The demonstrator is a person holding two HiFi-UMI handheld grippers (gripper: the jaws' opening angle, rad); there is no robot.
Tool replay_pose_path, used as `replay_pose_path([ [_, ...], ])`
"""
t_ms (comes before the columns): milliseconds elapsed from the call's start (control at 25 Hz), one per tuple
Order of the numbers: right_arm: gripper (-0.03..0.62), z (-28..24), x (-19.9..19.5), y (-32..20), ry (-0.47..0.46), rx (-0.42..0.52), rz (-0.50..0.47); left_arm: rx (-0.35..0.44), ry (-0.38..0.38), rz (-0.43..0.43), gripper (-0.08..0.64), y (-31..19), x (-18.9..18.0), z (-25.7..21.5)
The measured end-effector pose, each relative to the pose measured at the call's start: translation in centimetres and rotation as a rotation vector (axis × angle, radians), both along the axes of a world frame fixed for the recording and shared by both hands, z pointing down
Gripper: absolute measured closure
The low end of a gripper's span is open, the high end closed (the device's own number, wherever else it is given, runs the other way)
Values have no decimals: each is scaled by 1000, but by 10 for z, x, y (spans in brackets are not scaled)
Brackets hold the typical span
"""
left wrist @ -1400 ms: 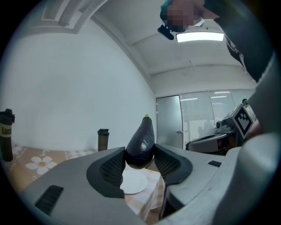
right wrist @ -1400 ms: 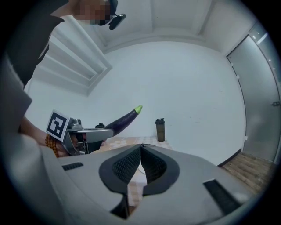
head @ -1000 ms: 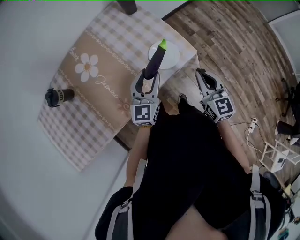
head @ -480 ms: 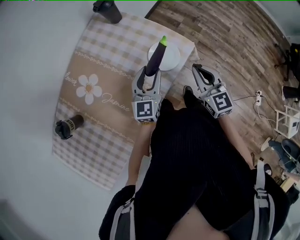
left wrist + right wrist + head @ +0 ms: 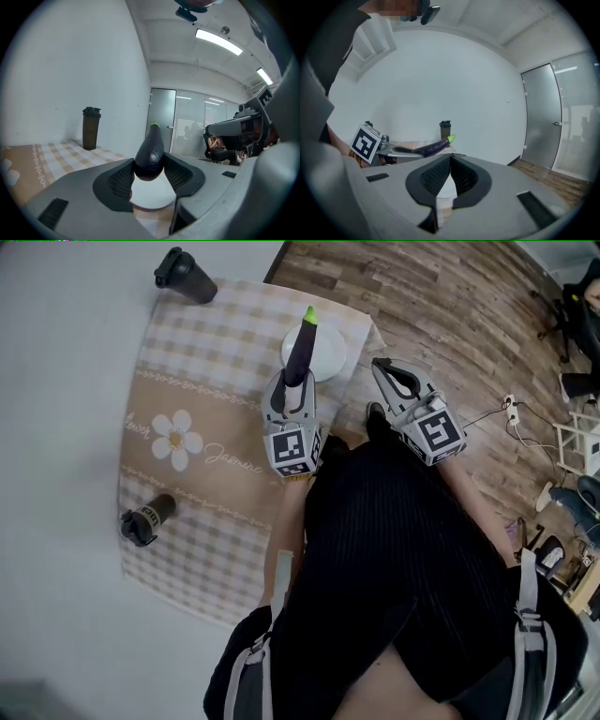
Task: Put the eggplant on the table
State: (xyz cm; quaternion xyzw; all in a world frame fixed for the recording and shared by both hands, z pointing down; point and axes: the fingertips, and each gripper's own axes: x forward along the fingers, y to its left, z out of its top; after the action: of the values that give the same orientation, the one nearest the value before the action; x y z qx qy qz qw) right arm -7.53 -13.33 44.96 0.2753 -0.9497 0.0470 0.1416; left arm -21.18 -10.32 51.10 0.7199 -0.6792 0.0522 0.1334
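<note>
the left gripper (image 5: 292, 388) points forward and slightly downward from the end of the bare left forearm (image 5: 284, 526), with its marker cube (image 5: 292, 448) facing up toward the head. its jaws stand fairly wide apart and clamp the fat lower end of the eggplant (image 5: 149, 157), one ribbed pad pressed against each side, so the rest sticks out ahead past the tips. the right gripper (image 5: 382, 369) hangs just beside it on the right, not touching it, and is angled a little inward toward the left one, its own cube also up. its jaws lie together with the tips touching and nothing between them. both forearms run back alongside the torso (image 5: 394, 559).
</note>
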Motion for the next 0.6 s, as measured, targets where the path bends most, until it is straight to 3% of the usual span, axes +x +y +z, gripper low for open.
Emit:
replay_pose_path([
  [600, 586, 3, 5, -9, 8, 8, 36, -102, -12, 7, 354, -13, 0, 38],
])
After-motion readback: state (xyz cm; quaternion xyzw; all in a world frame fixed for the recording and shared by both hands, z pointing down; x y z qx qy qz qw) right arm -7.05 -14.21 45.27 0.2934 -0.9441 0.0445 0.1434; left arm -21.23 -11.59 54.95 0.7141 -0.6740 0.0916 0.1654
